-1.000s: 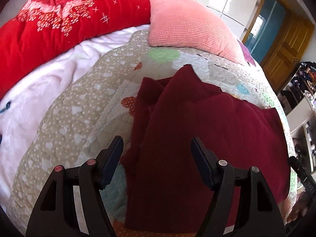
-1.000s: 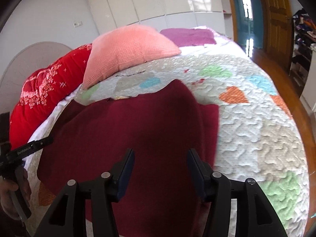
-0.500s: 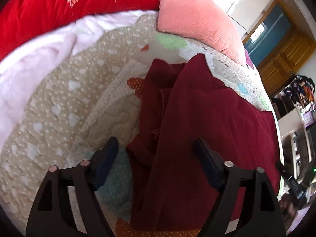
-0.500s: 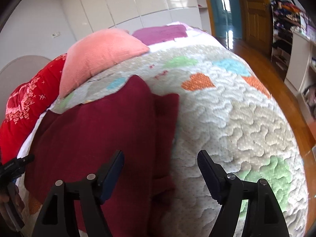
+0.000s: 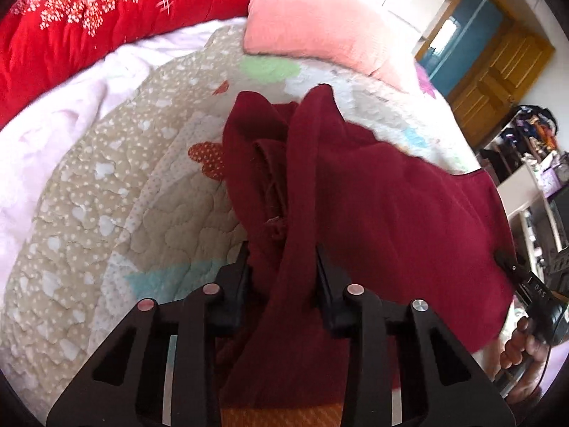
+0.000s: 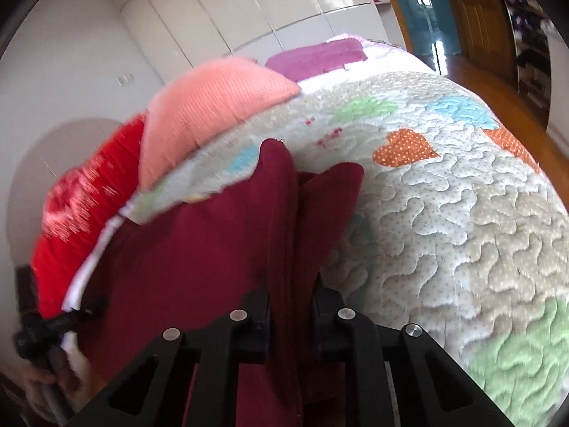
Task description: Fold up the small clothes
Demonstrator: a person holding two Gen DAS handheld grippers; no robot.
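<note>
On the bed, nearest the viewer, the left gripper (image 5: 281, 277) is clamped on a bunched edge of a dark red garment (image 5: 391, 213), and the right gripper (image 6: 290, 306) pinches the opposite edge. The garment lies between them across a patchwork quilt (image 5: 106, 213), partly gathered into ridges, not yet a neat fold. Most of the folding seems still ahead. Farther back rest a pink pillow (image 6: 213, 114) and a red blanket (image 5: 106, 17).
</note>
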